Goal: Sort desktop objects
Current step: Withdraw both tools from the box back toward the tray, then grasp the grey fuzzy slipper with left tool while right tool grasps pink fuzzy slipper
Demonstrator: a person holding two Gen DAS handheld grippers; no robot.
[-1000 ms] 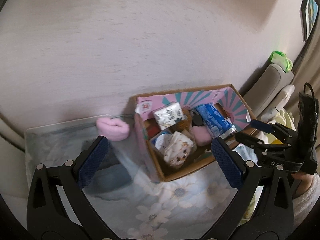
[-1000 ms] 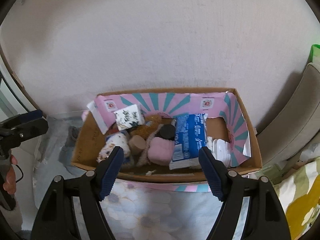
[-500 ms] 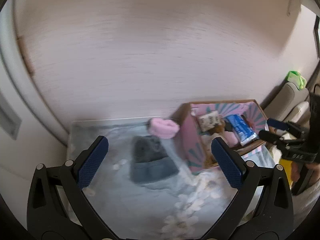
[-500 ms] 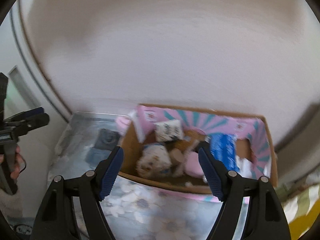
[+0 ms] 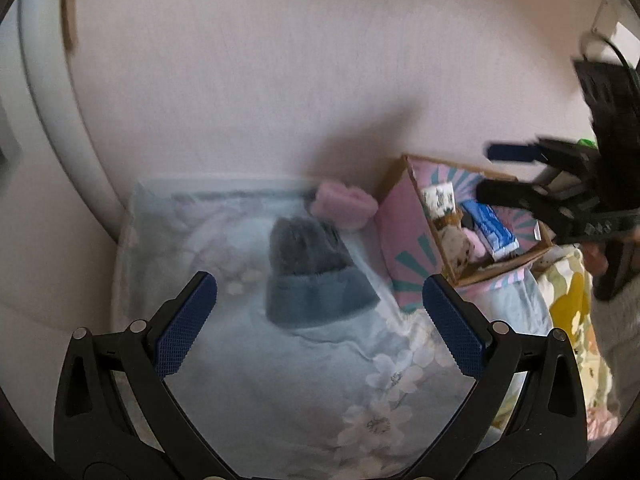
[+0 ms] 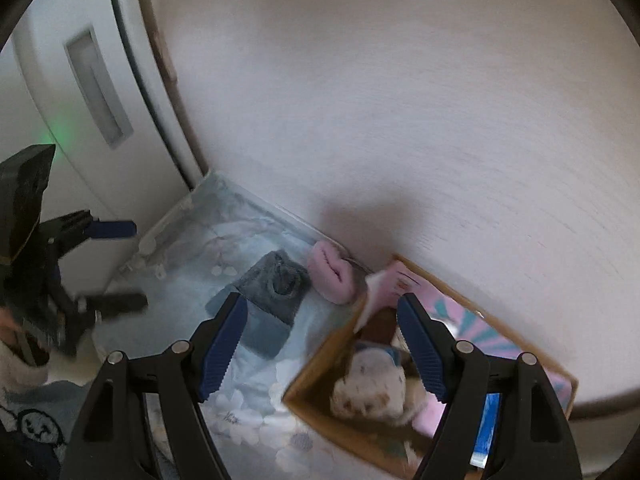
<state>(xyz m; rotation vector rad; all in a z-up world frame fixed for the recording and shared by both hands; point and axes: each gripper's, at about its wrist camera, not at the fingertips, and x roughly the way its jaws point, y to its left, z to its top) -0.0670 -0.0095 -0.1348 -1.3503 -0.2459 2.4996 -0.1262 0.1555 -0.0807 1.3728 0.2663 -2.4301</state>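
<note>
A grey knit sock (image 5: 308,272) lies on the floral cloth (image 5: 280,380), and a pink fuzzy sock (image 5: 344,202) sits behind it against the wall. To their right stands a cardboard box (image 5: 408,240) with pink and teal lining, filled with several small packets and soft items. My left gripper (image 5: 320,324) hangs open just in front of the grey sock, nothing between its fingers. My right gripper (image 6: 320,344) is open above the box's left corner (image 6: 320,364) and the cloth; in the right wrist view the grey sock (image 6: 272,292) and pink sock (image 6: 332,276) lie beyond it.
A pale wall (image 5: 280,80) runs behind the cloth. A white cabinet door (image 6: 80,92) with a recessed handle stands at the left. Yellow-flowered bedding (image 5: 576,320) lies to the right of the box. A hand (image 6: 16,344) holds the left gripper.
Both grippers have swung left, away from the box toward the socks. The right gripper has rolled, so the box now sits tilted at lower right. Both stayed open and empty.
</note>
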